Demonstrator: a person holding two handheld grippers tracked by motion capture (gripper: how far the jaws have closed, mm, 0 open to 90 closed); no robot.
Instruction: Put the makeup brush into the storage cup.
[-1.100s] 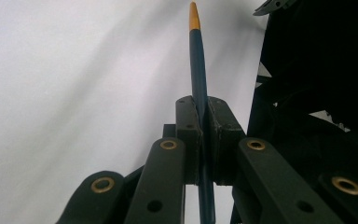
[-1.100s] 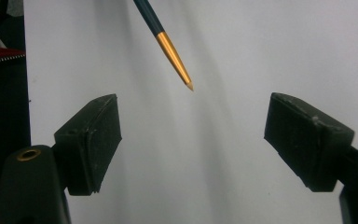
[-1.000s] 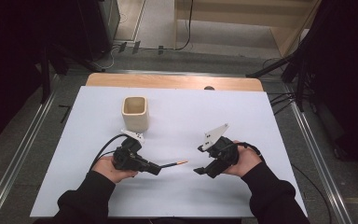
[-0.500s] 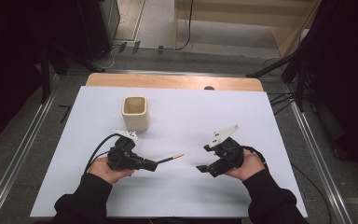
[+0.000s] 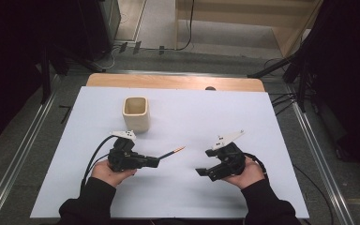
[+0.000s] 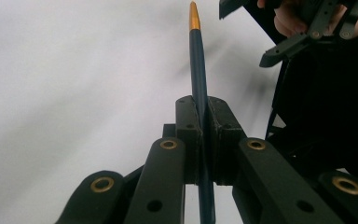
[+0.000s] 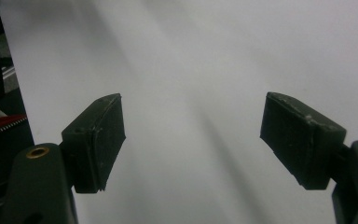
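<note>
My left gripper (image 5: 155, 161) is shut on a dark blue pencil (image 5: 172, 152) with an orange tip, holding it just above the white table sheet (image 5: 192, 117). The pencil points right and slightly away, toward the other hand. In the left gripper view, the pencil (image 6: 197, 60) runs up from between the closed pads of the left gripper (image 6: 203, 105). My right gripper (image 5: 205, 162) stands open at the front right with nothing between its jaws. The right gripper view shows the right gripper (image 7: 191, 135) with both pads (image 7: 102, 140) wide apart over bare white sheet.
A cream square cup (image 5: 135, 114) stands upright at the back left of the sheet, beyond the left hand. The wooden table edge (image 5: 178, 82) runs behind the sheet. Metal rails and cables lie on the floor at both sides.
The pencil's tip has swung slightly away from the person. The right gripper has drifted a little to the right. Both jaw states are as before.
</note>
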